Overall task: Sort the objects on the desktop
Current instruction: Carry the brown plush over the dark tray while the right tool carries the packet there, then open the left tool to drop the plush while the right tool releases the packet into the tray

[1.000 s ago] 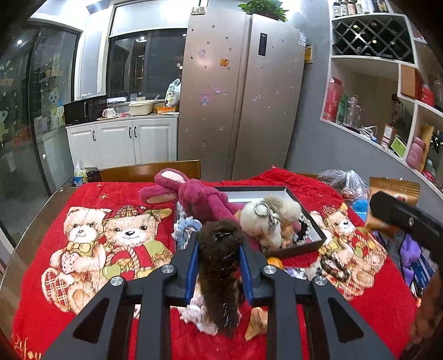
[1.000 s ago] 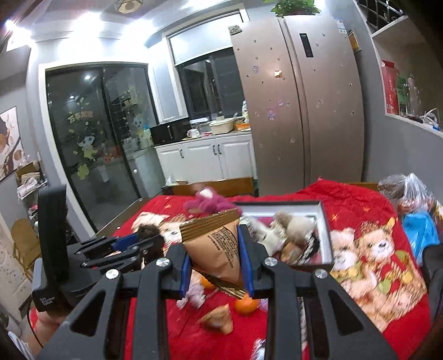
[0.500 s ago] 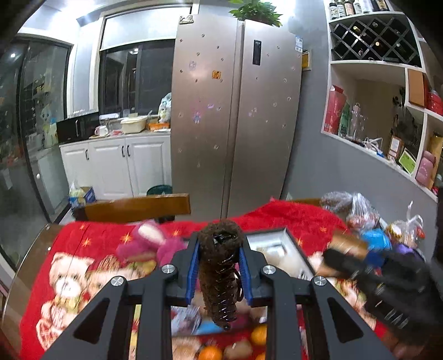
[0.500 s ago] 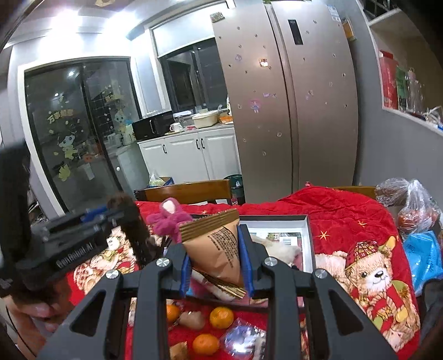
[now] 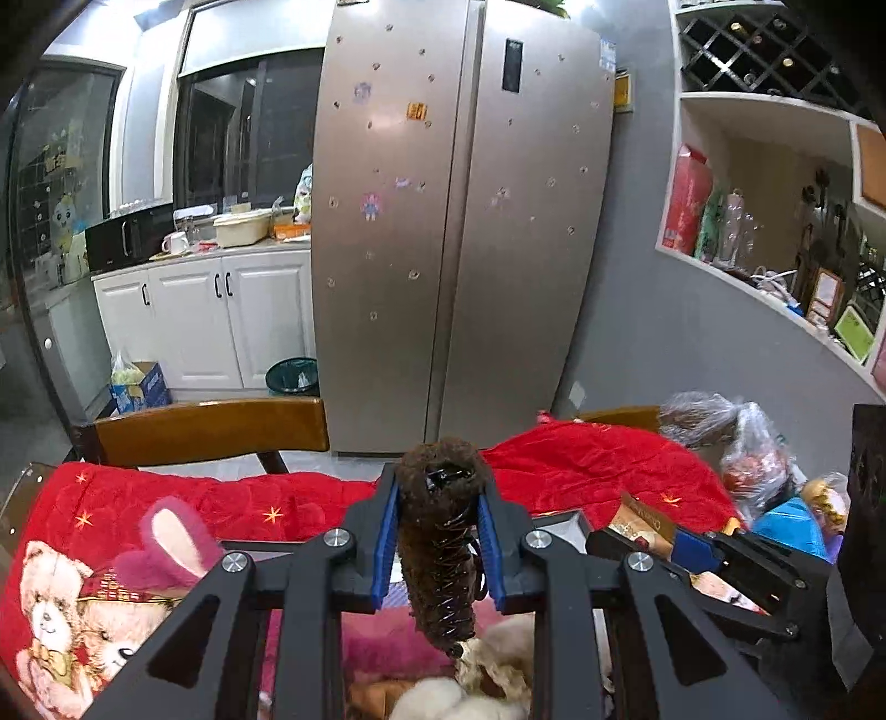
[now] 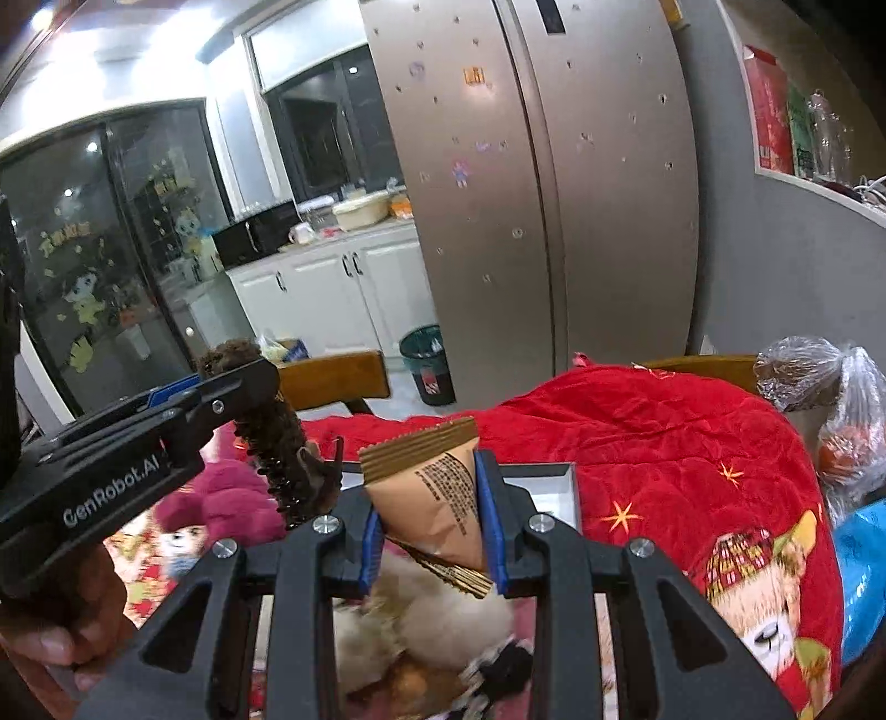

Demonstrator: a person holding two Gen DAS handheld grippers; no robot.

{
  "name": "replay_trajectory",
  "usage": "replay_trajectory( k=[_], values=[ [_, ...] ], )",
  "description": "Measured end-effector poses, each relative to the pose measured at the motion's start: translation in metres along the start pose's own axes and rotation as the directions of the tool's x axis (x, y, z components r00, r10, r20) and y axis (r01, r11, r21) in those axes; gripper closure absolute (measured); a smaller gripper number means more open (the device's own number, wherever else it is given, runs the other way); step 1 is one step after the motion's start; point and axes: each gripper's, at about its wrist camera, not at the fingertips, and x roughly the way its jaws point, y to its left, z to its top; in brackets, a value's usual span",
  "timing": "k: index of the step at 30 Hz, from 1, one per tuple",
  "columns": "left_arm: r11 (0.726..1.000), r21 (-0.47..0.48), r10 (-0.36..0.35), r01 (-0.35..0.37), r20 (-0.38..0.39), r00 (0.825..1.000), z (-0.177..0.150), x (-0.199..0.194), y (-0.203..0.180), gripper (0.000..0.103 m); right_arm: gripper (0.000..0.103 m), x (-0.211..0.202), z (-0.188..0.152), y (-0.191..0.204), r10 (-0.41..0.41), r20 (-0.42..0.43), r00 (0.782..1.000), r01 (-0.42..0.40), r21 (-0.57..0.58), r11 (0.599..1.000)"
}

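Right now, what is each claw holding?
Left claw: closed on the fuzzy brown hair clip.
Right claw: closed on the brown snack packet.

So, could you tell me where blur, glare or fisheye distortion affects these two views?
Left wrist view: fridge sharp but bowed, ceiling light blown out, plush toys at the bottom soft. Right wrist view: tilted, wall bends, plush toys blurred, snack packet crisp.

Plush toys (image 6: pixel 443 620) crowd the open box (image 6: pixel 554 482) beneath both loaded grippers, while red cloth (image 6: pixel 664 443) to its right lies bare up to the bags (image 6: pixel 830 387).
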Motion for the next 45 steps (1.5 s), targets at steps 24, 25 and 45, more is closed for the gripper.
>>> replay_trajectory(
  k=[24,25,45],
  values=[
    [1.0,0.019,0.01,-0.009,-0.073,0.997,-0.016,0.027,0.007,0.077,0.073,0.09,-0.019,-0.019,-0.02,-0.173,0.985,0.018,-0.014,1.0],
    [1.0,0.024,0.015,-0.014,-0.072,0.997,-0.016,0.026,0.007,0.077,0.073,0.09,-0.019,-0.019,-0.025,-0.173,0.985,0.023,-0.017,1.0],
    [0.998,0.052,0.049,-0.045,-0.07,0.996,-0.02,0.024,-0.001,0.071,0.069,0.093,-0.024,-0.007,-0.08,-0.173,0.982,0.073,-0.048,0.996]
  ],
)
